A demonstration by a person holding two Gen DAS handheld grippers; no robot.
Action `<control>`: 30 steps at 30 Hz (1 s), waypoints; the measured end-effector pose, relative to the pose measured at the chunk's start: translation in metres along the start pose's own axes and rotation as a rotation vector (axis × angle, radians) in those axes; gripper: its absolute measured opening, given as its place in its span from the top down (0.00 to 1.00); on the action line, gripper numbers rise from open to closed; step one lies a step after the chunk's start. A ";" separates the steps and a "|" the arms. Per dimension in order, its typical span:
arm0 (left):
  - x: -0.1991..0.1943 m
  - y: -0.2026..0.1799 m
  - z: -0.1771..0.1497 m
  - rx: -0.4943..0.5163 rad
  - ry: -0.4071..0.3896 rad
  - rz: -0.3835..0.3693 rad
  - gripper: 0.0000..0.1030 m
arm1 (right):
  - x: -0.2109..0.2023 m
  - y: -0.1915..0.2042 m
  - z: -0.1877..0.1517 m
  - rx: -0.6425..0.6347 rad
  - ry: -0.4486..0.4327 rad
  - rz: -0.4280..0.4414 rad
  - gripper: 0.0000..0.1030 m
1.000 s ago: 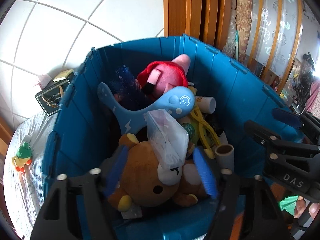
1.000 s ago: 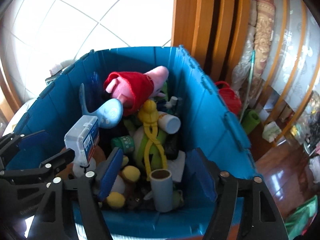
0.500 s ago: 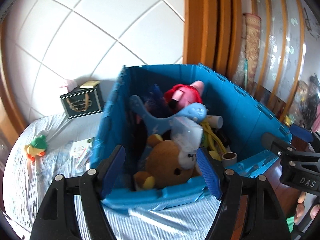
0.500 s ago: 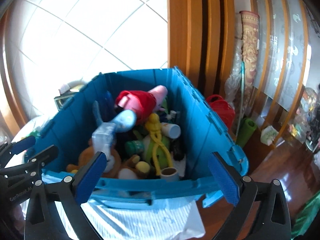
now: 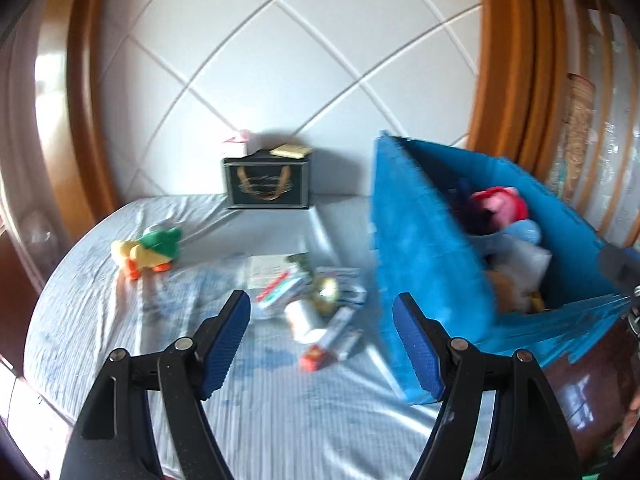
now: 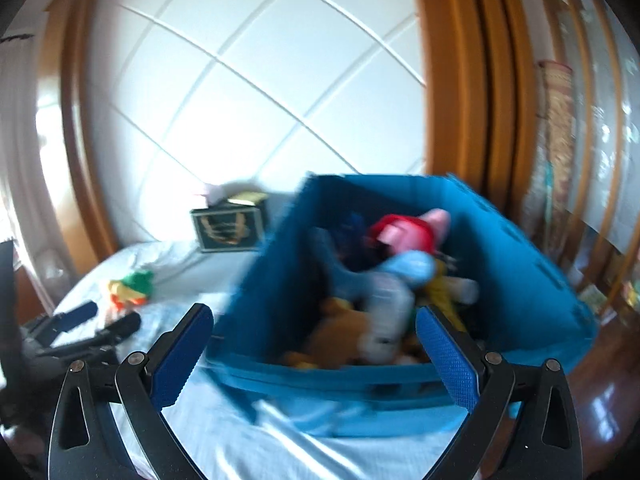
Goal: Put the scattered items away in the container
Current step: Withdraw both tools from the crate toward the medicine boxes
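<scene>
Our left gripper (image 5: 322, 338) stands open and empty over the bed sheet (image 5: 280, 412), facing a small pile of packets (image 5: 316, 312) and a toy duck (image 5: 146, 252). Our right gripper (image 6: 314, 354), jaws just spread wide, holds nothing before the blue bin (image 6: 520, 280) full of toys

text: I read none | dark box (image 5: 267, 185): gold emblem only, no letters I can make out | packets (image 5: 280, 285) on bed: print blurred | crate (image 6: 520, 280): unmarked
</scene>
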State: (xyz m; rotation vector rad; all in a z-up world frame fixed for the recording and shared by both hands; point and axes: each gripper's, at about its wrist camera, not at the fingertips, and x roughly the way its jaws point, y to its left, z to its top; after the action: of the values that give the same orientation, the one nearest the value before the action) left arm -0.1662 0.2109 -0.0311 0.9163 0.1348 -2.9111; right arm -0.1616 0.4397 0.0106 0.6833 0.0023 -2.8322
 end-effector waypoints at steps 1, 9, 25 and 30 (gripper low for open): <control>0.003 0.019 -0.003 -0.005 0.008 0.015 0.29 | 0.003 0.019 0.000 -0.004 -0.006 0.014 0.00; 0.034 0.143 -0.024 0.027 0.098 0.049 0.29 | 0.053 0.144 -0.020 0.026 0.066 0.070 0.00; 0.175 0.196 -0.059 0.007 0.353 0.049 0.29 | 0.243 0.182 -0.126 0.074 0.450 0.070 0.00; 0.229 0.190 -0.064 0.008 0.396 0.063 0.29 | 0.315 0.163 -0.155 0.028 0.519 0.006 0.00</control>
State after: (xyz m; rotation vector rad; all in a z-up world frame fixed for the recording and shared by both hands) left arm -0.2963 0.0168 -0.2262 1.4587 0.1170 -2.6378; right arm -0.3287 0.2199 -0.2613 1.3957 0.0470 -2.5672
